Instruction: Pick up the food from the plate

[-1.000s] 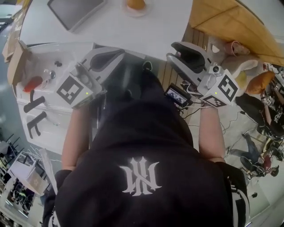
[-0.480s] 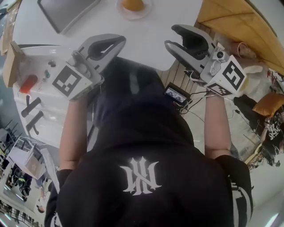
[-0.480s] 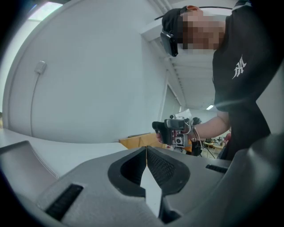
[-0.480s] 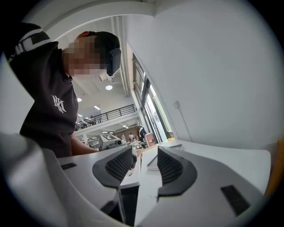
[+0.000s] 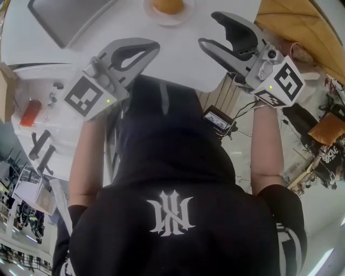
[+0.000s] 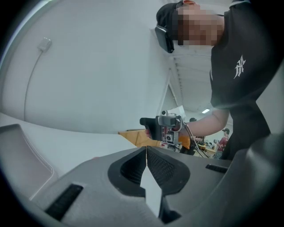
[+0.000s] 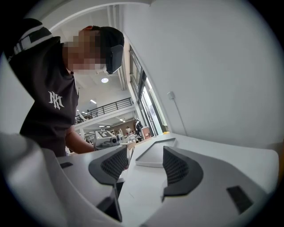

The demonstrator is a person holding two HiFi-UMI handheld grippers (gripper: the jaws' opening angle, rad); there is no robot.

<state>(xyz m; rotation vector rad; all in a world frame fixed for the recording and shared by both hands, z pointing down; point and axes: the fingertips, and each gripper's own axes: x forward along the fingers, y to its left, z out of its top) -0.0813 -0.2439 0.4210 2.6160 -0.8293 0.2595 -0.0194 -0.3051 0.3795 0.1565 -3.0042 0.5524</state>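
The left gripper (image 5: 152, 47) has its fingers (image 6: 133, 166) pressed fully together. The ribbed black pads meet along a single seam with nothing caught in it. In the head view their joined tip hangs over the white table (image 5: 178, 59), not visibly touching anything. In the left gripper view only bare tabletop lies past the tips, and further off is the other gripper in the person's hand.

The right gripper (image 5: 209, 29) has its fingers (image 7: 179, 170) apart at a medium-wide gap, and they are opening. Nothing sits between them. The right gripper view shows plain table surface through the gap, and beyond the fingertips is the near edge of a shallow grey tray (image 7: 153, 155). Neither pad presses on anything.

The food (image 5: 168, 5), a rounded orange-brown piece, lies on a small plate (image 5: 178, 22) at the far side of the table. It is ahead of both sets of fingers and roughly between them. It is forward and to the right of the closed left tip, and forward and to the left of the spread right fingers, a little nearer to the right pair. It is clear of both, with open tabletop in between. The tray lies ahead of the left fingers and off to their left, well apart from the plate.
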